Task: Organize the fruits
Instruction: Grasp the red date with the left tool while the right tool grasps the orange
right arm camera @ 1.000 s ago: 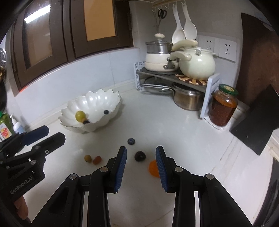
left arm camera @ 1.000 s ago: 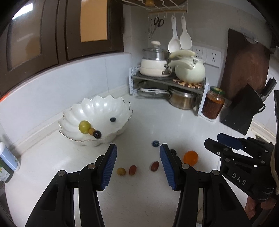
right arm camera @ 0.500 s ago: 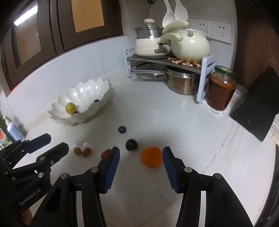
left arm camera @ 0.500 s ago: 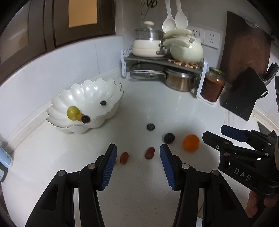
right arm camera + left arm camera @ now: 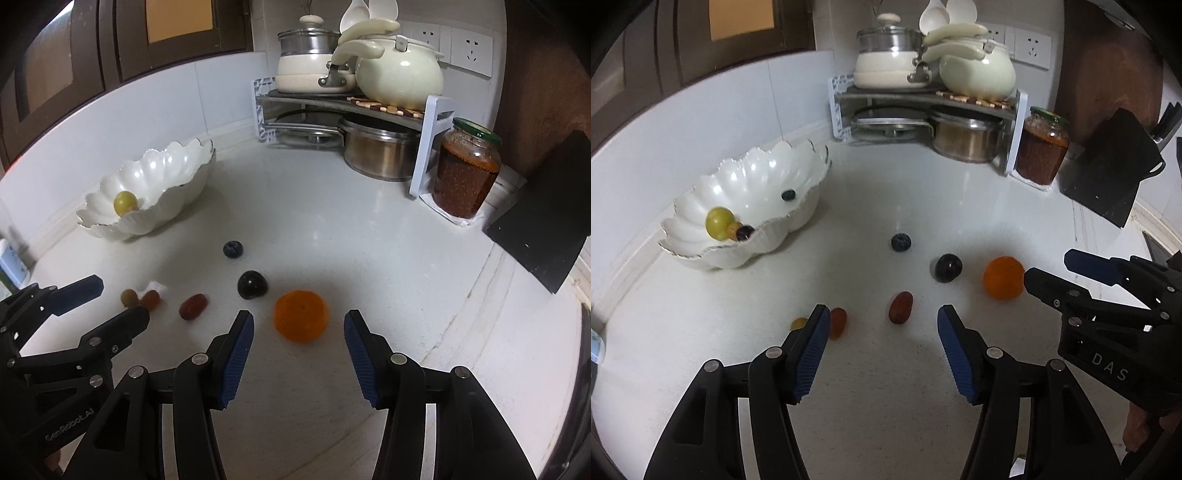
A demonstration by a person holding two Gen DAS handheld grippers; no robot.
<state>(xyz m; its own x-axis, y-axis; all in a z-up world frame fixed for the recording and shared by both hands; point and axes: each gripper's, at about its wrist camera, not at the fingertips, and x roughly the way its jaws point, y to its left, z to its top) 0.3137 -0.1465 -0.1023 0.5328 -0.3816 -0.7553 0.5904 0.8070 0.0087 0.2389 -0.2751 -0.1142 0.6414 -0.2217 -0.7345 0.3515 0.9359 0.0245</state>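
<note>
Fruits: green grape (image 5: 719, 222), blueberry (image 5: 788, 195) in bowl (image 5: 768, 173) | both claws agape, empty

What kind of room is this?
Most likely a home kitchen: cooking pots sit on a corner rack, ladles hang on the wall, and fruit lies on a white counter.
</note>
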